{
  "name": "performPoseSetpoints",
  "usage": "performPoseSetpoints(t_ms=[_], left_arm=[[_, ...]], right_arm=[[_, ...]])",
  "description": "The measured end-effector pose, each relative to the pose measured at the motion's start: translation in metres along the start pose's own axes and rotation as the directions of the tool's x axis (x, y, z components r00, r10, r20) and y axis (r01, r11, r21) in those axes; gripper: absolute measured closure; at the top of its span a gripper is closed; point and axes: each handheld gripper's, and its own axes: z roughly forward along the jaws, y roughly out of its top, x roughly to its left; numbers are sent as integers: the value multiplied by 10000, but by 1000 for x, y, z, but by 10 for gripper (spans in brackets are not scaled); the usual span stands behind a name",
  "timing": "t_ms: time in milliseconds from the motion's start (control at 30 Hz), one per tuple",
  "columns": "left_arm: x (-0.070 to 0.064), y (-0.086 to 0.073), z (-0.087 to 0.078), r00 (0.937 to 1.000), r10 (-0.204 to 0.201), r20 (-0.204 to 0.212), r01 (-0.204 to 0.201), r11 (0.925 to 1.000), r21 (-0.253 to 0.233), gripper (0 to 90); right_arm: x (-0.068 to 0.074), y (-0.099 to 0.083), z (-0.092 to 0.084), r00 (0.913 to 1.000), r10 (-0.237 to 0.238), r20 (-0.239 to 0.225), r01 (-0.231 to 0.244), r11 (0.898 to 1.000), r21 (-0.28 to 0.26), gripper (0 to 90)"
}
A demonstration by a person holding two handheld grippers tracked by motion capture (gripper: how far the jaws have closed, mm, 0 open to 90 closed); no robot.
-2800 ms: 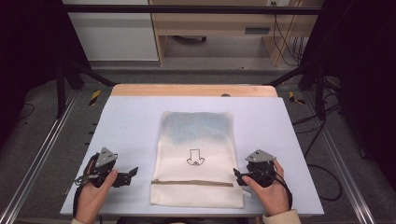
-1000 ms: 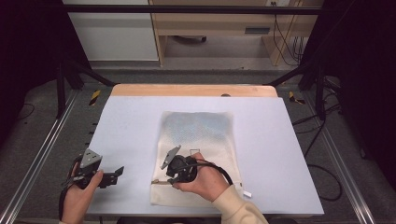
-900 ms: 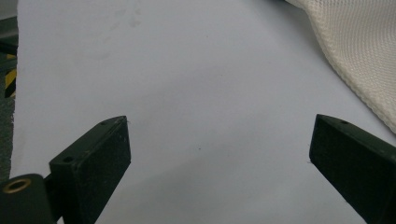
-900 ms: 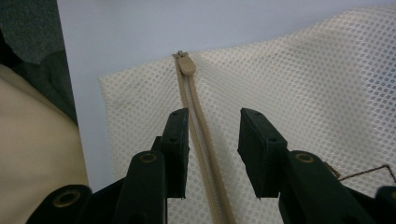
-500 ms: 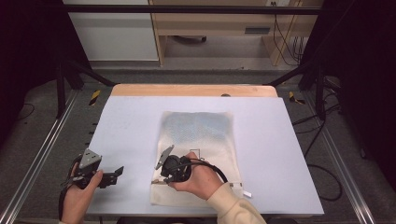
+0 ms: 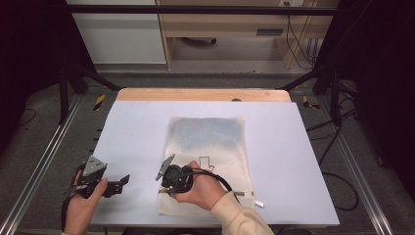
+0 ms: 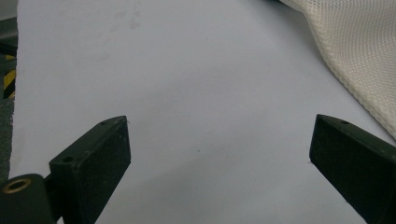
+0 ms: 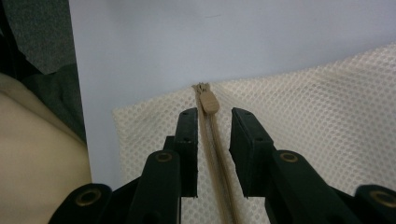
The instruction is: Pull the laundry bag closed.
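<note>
A cream mesh bag lies flat on the table, its tan zipper running along the near edge. My right gripper has reached across to the zipper's left end. In the right gripper view its jaws straddle the zipper tape with a narrow gap, and the zipper pull lies just past the tips. The jaws have just been closing, with the tape between them but not pinched. My left gripper rests wide open on bare table left of the bag, nothing between its fingertips.
A pale sheet covers the table, with a wooden strip along the far edge. A black arrow mark is printed on the bag. A white tag sticks out at the bag's near right corner. Metal rails flank the table.
My right hand crossed from the bag's right edge to the zipper's left end, then edged slightly further left. The left gripper drew back leftward from the bag and has since stayed still.
</note>
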Motion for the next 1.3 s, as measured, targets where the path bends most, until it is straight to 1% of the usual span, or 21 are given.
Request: performPoseSetpoints(t_ms=[33,133,200,233,300,633,900,967,1000,1033,1067,1200,1267,1300], left_arm=[[0,0,0,10000,7,-7,-7,10000,12,53],[-1,0,0,10000,6,48,-6,10000,10,53],[-2,0,0,10000,11,56,-11,10000,-18,53],[-2,0,0,10000,14,66,-14,10000,-2,54],[-2,0,0,10000,25,80,-26,10000,12,54],[-4,1,1,9999,117,119,-118,9999,37,54],[-4,1,1,9998,121,175,-121,9999,25,54],[-5,1,0,9998,144,170,-144,9999,28,54],[-5,1,0,9997,115,201,-115,9999,1,54],[-5,1,0,9997,115,201,-115,9999,1,54],[-5,1,0,9997,107,229,-107,9999,-9,54],[-6,2,-1,9996,63,290,-63,10000,-22,54],[-8,2,-2,9991,68,416,-67,10000,-36,55],[-8,2,-2,9991,68,416,-67,10000,-36,55]], right_arm=[[-1,2,3,9999,-52,-115,51,10000,-71,729],[-2,5,8,9999,-34,-161,34,10000,-52,725],[-2,9,15,9996,-3,-282,1,10000,-68,724],[-2,10,17,9997,-2,-259,3,10000,20,722],[-3,11,21,9995,38,-326,-38,10000,10,722],[-6,13,32,9984,334,-467,-323,9992,252,729],[-5,14,37,9978,388,-535,-364,9983,448,743],[-5,14,38,9977,403,-537,-379,9982,464,760],[-5,14,38,9977,359,-574,-329,9981,522,788],[-5,14,38,9977,359,-574,-329,9981,522,788],[-5,14,38,9977,355,-578,-324,9980,536,813],[-4,15,36,9977,313,-607,-278,9980,574,817],[-3,18,30,9981,173,-591,-140,9983,560,818],[-3,18,30,9981,173,-591,-140,9983,560,818]])
